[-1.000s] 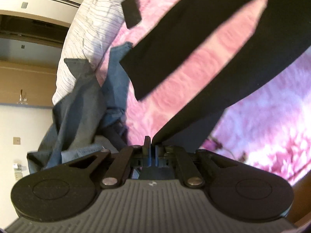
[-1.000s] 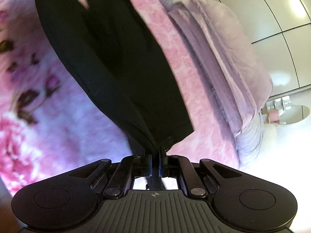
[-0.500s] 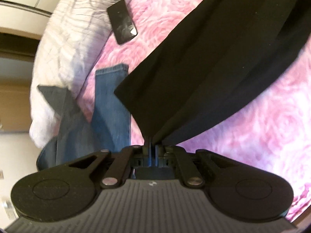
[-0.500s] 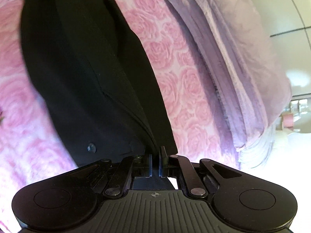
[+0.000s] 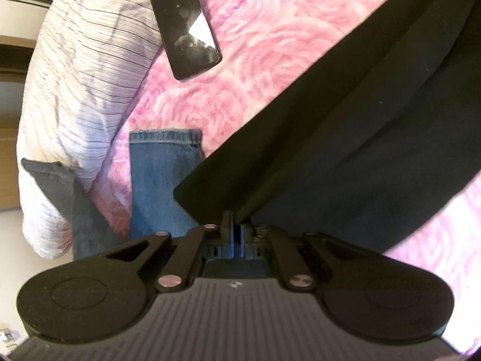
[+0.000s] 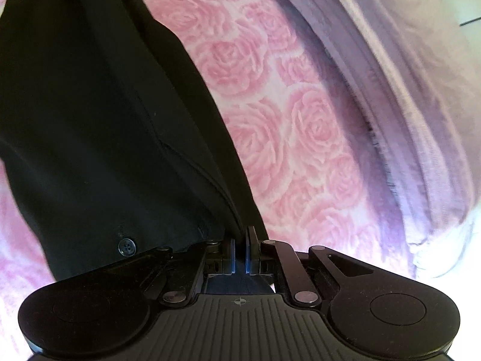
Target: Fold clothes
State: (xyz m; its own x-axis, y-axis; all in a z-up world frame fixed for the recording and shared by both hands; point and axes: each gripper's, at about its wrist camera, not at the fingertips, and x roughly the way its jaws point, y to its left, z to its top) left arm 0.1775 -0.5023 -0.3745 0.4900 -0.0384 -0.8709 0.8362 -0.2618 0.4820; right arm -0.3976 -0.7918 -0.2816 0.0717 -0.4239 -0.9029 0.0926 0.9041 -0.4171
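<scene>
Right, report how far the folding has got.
Done: the black trousers look doubled over on the pink blanket. In hand: left tongs and right tongs both pinch them. Left: release, and the jeans lie unfolded.

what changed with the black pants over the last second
Both claws lowered the black pants from hanging in the air onto the pink blanket, the legs closing together. The left claw and right claw stayed clamped on them. The jeans and phone stayed put.
</scene>
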